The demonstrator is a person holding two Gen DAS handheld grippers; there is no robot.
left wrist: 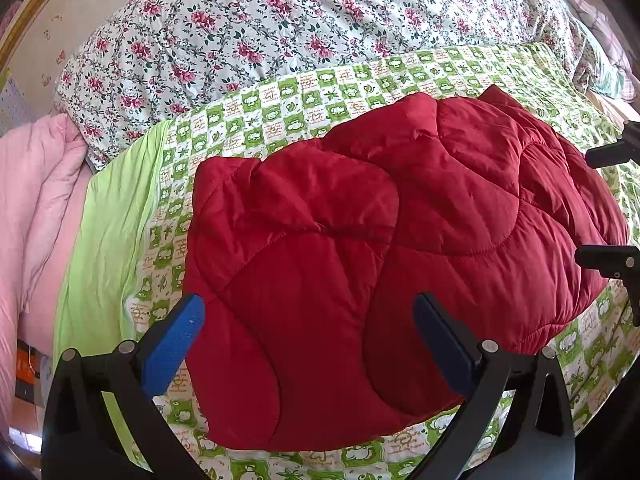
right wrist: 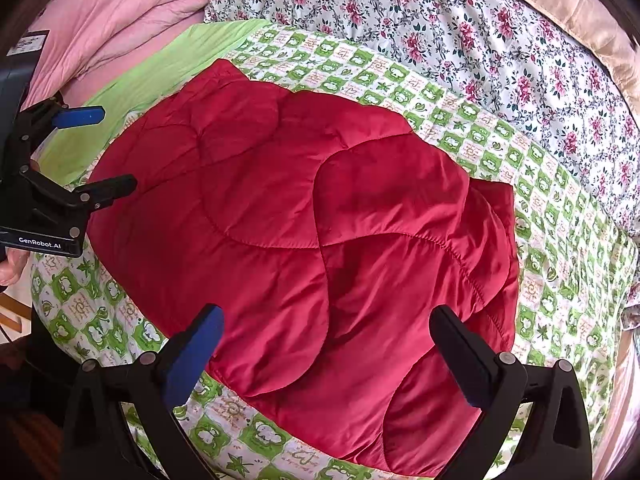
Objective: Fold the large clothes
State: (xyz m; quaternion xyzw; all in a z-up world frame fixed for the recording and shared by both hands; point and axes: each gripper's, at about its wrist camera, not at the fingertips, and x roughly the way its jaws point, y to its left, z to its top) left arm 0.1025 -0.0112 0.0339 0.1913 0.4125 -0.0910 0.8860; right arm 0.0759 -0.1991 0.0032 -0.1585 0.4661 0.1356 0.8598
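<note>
A red quilted padded garment [left wrist: 380,248] lies folded in a thick bundle on a green-and-white checked sheet [left wrist: 280,104]; it also shows in the right wrist view [right wrist: 304,232]. My left gripper [left wrist: 308,320] is open and empty, hovering over the bundle's near left part. My right gripper [right wrist: 326,330] is open and empty over the bundle's near edge. The right gripper's black fingers [left wrist: 608,258] show at the right edge of the left wrist view. The left gripper [right wrist: 102,150] shows open at the left in the right wrist view.
A floral quilt [left wrist: 280,20] lies behind the checked sheet [right wrist: 540,184]. A pink blanket [right wrist: 120,12] and a plain green cloth [left wrist: 108,216] lie to the left. A beige pillow [right wrist: 568,4] is at the far right corner.
</note>
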